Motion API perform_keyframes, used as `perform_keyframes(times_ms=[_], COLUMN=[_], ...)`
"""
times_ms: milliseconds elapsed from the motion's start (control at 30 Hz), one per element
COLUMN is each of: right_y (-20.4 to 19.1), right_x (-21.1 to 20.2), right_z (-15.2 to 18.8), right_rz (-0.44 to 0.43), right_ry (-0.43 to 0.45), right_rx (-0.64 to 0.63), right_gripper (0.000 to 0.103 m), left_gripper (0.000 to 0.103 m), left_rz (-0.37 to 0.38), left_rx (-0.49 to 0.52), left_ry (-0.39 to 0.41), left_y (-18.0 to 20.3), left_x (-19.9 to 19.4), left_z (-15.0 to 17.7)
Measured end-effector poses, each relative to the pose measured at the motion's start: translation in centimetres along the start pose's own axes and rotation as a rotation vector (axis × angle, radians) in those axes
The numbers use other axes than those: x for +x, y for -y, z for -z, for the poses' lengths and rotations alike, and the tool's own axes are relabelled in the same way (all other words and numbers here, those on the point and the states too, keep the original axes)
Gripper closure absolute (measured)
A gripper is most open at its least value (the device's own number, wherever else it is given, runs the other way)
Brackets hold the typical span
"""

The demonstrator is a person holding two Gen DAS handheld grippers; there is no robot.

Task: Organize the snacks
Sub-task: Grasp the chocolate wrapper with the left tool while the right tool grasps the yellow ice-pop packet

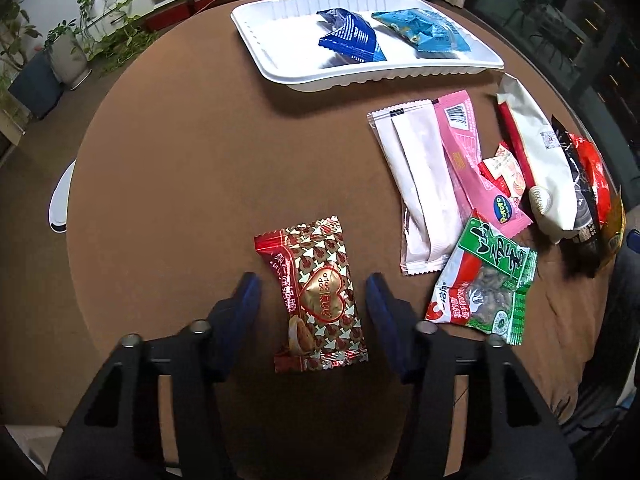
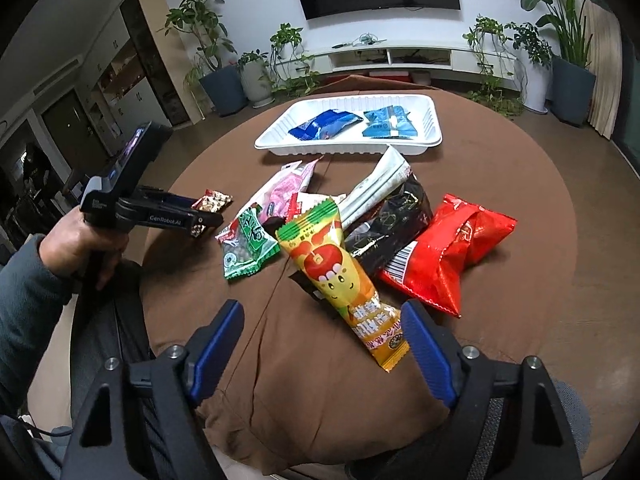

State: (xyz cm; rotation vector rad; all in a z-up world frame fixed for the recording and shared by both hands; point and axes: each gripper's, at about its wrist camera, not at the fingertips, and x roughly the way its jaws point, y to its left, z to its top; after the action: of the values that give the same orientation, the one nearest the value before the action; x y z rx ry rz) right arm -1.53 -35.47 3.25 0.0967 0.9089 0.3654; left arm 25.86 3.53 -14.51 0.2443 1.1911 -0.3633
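The left claw (image 1: 312, 292) is spread around the red-gold heart packet (image 1: 316, 296) at lower centre on the brown desk (image 1: 180, 160). The right claw (image 2: 322, 332), also spread, flanks the yellow apple packet (image 2: 340, 276); the white tray (image 2: 348, 128) sits upper centre.

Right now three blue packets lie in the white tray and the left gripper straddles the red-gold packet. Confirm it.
Wrong on the count: the white tray holds two blue packets, per the left wrist view. The left gripper does straddle the red-gold packet.

Black tongs (image 2: 320, 354), blue ribbed pads (image 2: 426, 354), grey-blue sleeve (image 2: 24, 292)
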Motion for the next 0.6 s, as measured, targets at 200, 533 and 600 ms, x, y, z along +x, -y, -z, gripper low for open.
perform_keyframes(times_ms=[200, 533, 600], right_y=[-0.1, 0.5, 0.3], right_x=[1.5, 4.5, 4.9], right_z=[-0.9, -2.1, -2.0], right_rz=[0.017, 0.031, 0.029], right_ry=[-0.055, -0.165, -0.176], right_rx=[-0.083, -0.175, -0.197], right_gripper=[0.021, 0.035, 0.037], left_gripper=[0.06, 0.059, 0.059], left_rz=[0.006, 0.007, 0.01], left_rx=[-0.011, -0.019, -0.024], left_ry=[-0.001, 0.014, 0.016], left_y=[0.0, -0.1, -0.2], left_x=[0.0, -0.5, -0.5], left_z=[0.0, 0.9, 1.0])
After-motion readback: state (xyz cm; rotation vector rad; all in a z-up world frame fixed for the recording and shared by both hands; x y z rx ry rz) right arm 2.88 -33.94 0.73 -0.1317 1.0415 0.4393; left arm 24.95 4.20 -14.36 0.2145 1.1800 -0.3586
